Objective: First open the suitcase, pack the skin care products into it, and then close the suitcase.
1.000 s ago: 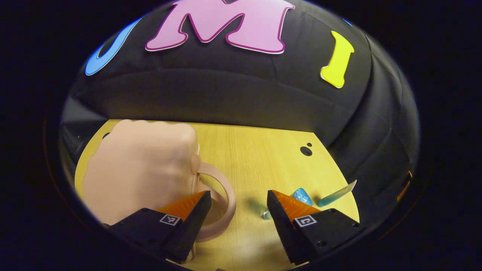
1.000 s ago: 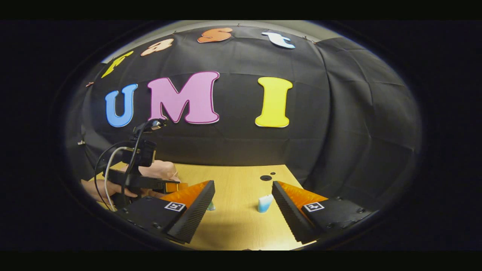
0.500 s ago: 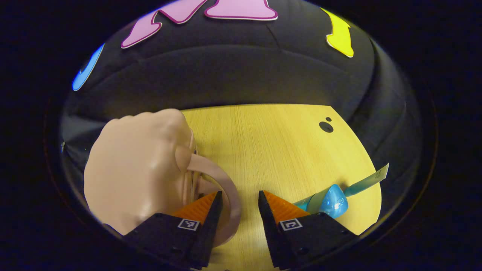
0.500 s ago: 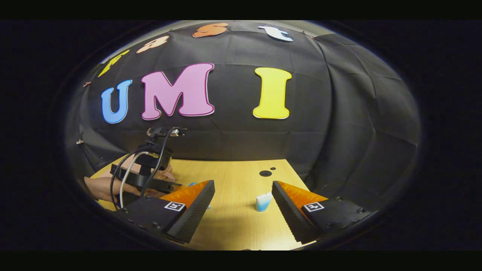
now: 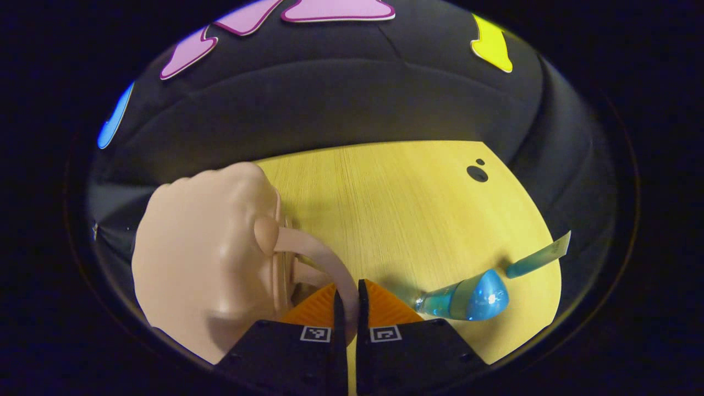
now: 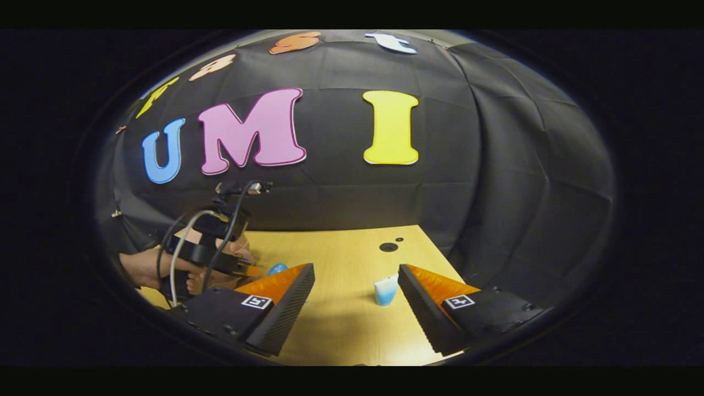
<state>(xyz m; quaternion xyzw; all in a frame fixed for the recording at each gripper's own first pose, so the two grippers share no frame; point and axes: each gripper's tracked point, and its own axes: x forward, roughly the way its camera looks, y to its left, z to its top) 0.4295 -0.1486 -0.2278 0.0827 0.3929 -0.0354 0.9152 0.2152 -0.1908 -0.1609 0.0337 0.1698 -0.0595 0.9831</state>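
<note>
A pale wooden desk with a dark round hole stands against black cloth walls. The left tongs pinch the loop handle of the closed pink suitcase at the desk's left, a blue bottle and tube lying just right. The right tongs hang spread above the desk.

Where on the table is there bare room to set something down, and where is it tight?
Free: the wooden table from the suitcase across to the round holes, back to the cloth wall. Crowded: the near right edge, where the blue bottle and tube lie, beside the left tool shut on the suitcase handle.
</note>
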